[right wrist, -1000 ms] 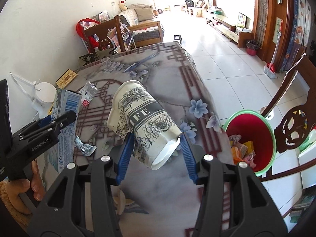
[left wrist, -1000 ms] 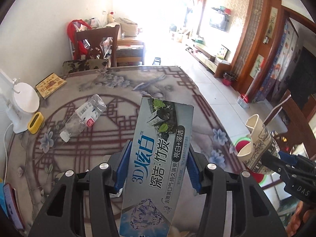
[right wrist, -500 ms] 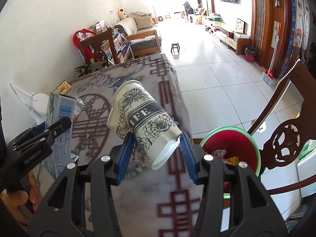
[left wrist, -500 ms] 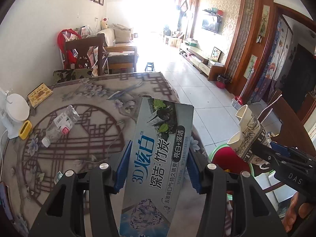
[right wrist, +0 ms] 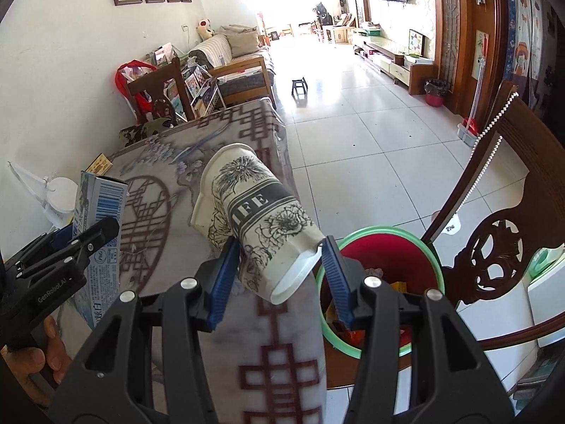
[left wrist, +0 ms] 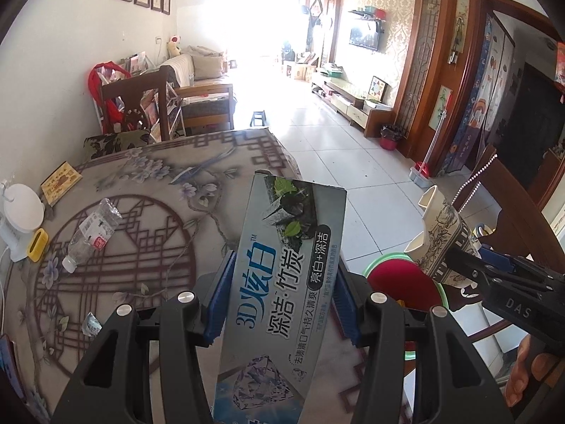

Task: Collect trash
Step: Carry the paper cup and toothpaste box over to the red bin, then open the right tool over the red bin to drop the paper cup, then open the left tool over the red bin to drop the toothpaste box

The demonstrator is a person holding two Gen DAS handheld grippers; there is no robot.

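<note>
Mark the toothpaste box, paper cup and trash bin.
toothpaste box (left wrist: 282, 282), left wrist view, printed front face.
paper cup (right wrist: 261, 219), right wrist view, patterned side wall.
trash bin (right wrist: 385, 230), right wrist view, green rim.

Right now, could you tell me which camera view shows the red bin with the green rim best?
The right wrist view shows the red bin best: most of its green rim and some wrappers inside are visible beside the tablecloth's edge. In the left wrist view the bin is only a partial sliver, hidden behind the toothpaste box and the paper cup.
</note>
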